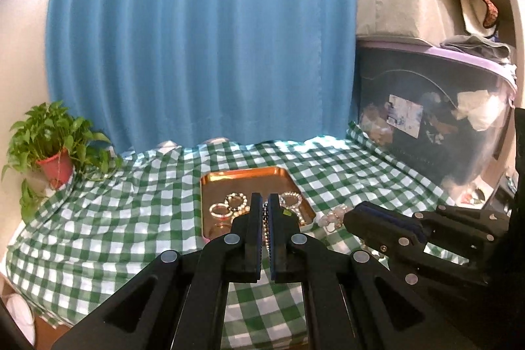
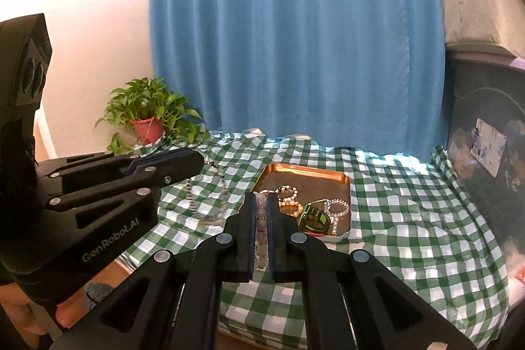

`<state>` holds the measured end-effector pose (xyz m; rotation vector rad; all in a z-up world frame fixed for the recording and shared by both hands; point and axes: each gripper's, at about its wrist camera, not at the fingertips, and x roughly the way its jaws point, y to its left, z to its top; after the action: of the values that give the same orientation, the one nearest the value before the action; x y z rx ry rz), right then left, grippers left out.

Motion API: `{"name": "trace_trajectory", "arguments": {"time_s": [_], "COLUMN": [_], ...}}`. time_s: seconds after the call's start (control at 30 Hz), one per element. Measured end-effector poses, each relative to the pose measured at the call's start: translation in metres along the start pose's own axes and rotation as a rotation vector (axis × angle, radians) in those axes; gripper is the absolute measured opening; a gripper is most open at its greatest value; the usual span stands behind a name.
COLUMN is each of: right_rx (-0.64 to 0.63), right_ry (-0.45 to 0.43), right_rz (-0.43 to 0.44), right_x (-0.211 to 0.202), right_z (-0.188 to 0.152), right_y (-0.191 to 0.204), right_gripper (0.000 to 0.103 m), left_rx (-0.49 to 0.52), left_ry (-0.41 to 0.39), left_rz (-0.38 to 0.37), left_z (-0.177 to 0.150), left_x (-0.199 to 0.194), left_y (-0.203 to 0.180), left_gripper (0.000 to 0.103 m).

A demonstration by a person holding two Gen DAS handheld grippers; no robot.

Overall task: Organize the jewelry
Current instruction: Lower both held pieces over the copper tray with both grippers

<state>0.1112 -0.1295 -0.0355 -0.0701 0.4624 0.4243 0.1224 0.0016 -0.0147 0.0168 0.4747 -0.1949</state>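
While our left gripper (image 1: 265,199) has its jaws clenched on a thin bead chain (image 1: 265,227), our right gripper (image 2: 261,197) grasps a pale bead bracelet (image 2: 261,228). Beyond both, the copper tray (image 2: 341,177) holds ringed bracelets (image 2: 336,206) on the checked surface (image 2: 410,218).

A green and white checked cloth (image 2: 393,218) covers the table. A shiny copper tray (image 2: 305,170) sits flat on the cloth, near the middle. A plant (image 2: 149,110) in a red pot stands at the far left corner, by the wall.
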Motion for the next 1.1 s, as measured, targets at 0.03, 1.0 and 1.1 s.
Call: {"name": "trace_trajectory", "arguments": {"time_s": [0.03,1.0,1.1], "right_rx": [0.005,-0.012,-0.031], "right_ry": [0.008,0.023,0.013], "right_rz": [0.002,-0.006,-0.009], "right_x": [0.007,0.176,0.193], "right_z": [-0.002,0.034,0.040], "right_y": [-0.003,-0.072,-0.076], "right_gripper": [0.005,0.005,0.005], "left_rx": [0.000,-0.087,-0.150], "left_ry": [0.010,0.015,0.004], "left_rz": [-0.002,-0.136,-0.157], "left_z": [-0.002,0.033,0.033], "left_x": [0.008,0.187,0.210], "left_y": [0.001,0.069,0.081], "left_gripper": [0.003,0.003,0.003]}}
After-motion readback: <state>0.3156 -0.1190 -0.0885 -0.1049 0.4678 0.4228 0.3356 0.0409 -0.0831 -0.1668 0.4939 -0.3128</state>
